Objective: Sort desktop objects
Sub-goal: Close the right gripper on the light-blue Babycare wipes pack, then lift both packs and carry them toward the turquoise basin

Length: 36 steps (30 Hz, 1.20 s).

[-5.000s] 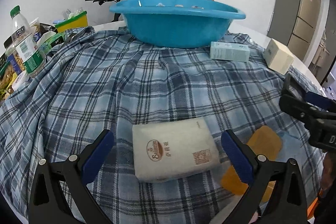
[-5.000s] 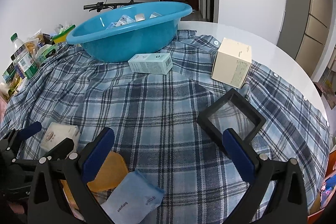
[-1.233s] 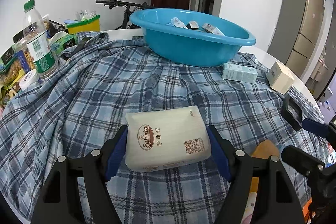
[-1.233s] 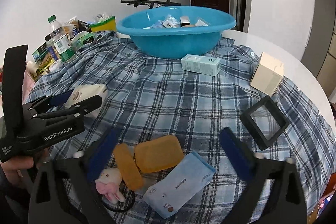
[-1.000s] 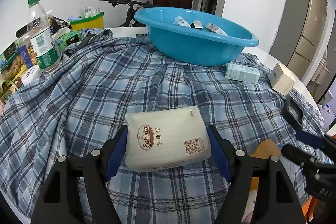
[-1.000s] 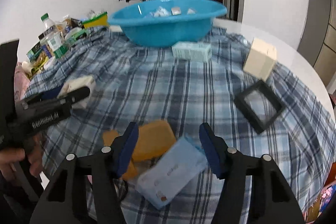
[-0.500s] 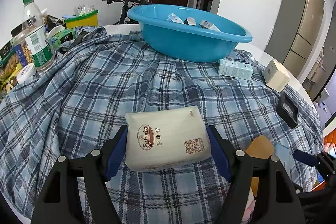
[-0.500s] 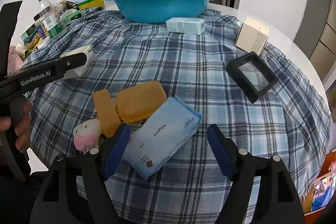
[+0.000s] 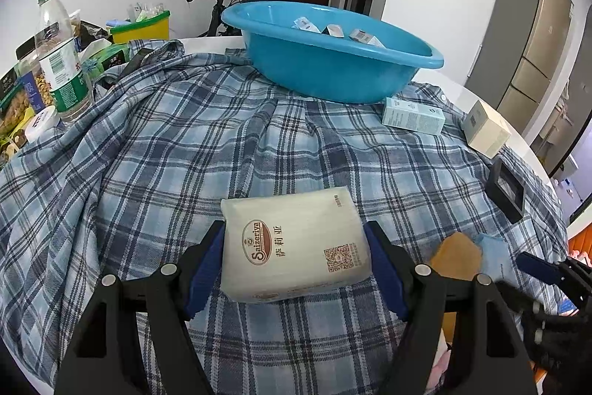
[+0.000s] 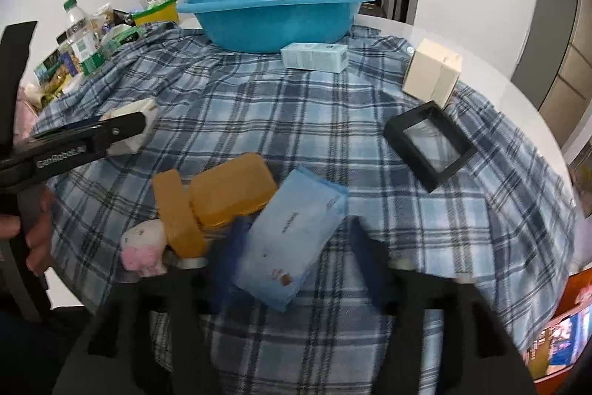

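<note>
My left gripper is shut on a white tissue pack with a brown oval logo, held just above the plaid cloth; it also shows in the right wrist view. My right gripper is open, its blurred blue fingers on either side of a light blue wipes pack lying on the cloth. A blue basin with several small boxes inside stands at the far side, also in the right wrist view.
An orange case and orange bar lie left of the wipes, with a pink plush toy. A black frame, cream box and teal box lie on the cloth. Bottles and snacks crowd the left edge.
My right gripper has narrowed its opening and dropped lower and closer around the wipes pack. My left gripper still holds the tissue pack, barely moved.
</note>
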Available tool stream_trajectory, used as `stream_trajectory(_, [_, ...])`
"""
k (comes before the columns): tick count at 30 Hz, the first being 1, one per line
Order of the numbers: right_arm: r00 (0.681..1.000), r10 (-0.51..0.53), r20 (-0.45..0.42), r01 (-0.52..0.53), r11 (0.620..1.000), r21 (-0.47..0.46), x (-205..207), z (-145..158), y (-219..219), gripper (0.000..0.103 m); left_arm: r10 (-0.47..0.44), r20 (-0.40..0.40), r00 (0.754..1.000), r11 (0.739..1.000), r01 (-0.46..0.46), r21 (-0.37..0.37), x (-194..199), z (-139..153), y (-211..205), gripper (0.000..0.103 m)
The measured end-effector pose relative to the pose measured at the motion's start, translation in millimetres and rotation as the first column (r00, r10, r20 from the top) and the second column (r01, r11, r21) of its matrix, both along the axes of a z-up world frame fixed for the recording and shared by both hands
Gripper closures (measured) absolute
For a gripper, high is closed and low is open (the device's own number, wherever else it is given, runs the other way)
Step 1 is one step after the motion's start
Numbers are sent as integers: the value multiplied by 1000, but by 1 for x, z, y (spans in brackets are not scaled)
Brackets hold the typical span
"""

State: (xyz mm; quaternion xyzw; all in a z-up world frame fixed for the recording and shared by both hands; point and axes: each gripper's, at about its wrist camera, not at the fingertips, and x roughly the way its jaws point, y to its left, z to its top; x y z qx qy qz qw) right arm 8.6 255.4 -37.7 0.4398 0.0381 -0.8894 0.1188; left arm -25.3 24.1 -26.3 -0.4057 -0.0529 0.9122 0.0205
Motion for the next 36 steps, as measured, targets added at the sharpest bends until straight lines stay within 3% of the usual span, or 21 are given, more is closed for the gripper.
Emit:
stream_trajectory(6, [998,61,3,-61,995,78,5,-8,-20,36,-7,6,1000,1000,7,4,0,-1,2,27])
stream_trajectory(8, [999,43,17,-44,993,111,5,-13,-19,54,-7,6,1000,1000,7,4,0,-1,2,27])
stream_trajectory(10, [999,38,18,-40,992,124,5,-12,-16,61,-6,3,1000,1000,6,6,1,-1,1,27])
stream_trajectory(15, [1000,-12,-15,14,996,92,1,-7,-1,60,2,-18,1000,1000,-2,-2,3,2,1,27])
stream_trajectory(16, [1000,-16,-14,17,997,81,-1,-8,1,56,2,-19,1000,1000,-2,-2,3,2,1,27])
stream_trajectory(17, [1000,-11,-7,11,998,67,-2,-10,2,43,1,-18,1000,1000,-1,-1,3,2,2,27])
stream_trajectory(18, [1000,-9,0,9,999,53,-5,-12,2,38,-1,-14,1000,1000,1,-2,3,2,2,27])
stream_trajectory(21, [999,-40,-19,40,999,5,-11,-17,5,36,-10,-3,1000,1000,10,-6,2,0,5,27])
stream_trajectory(22, [998,-53,-24,53,999,10,-14,-18,5,36,-11,-1,1000,1000,11,-5,2,-1,5,27])
stream_trajectory(24, [997,-71,-22,72,997,29,-16,-22,5,57,-17,3,1000,1000,17,-5,1,-2,6,27])
stream_trajectory(26, [997,-72,-23,73,997,31,-16,-22,6,62,-17,4,1000,1000,17,-8,1,-2,5,27])
stream_trajectory(32, [996,-68,-51,68,998,5,-15,-15,8,63,-19,8,1000,1000,19,-3,1,-4,6,27])
stream_trajectory(36, [991,-72,-113,73,997,7,-18,1,5,63,-8,-78,997,1000,9,17,9,8,3,27])
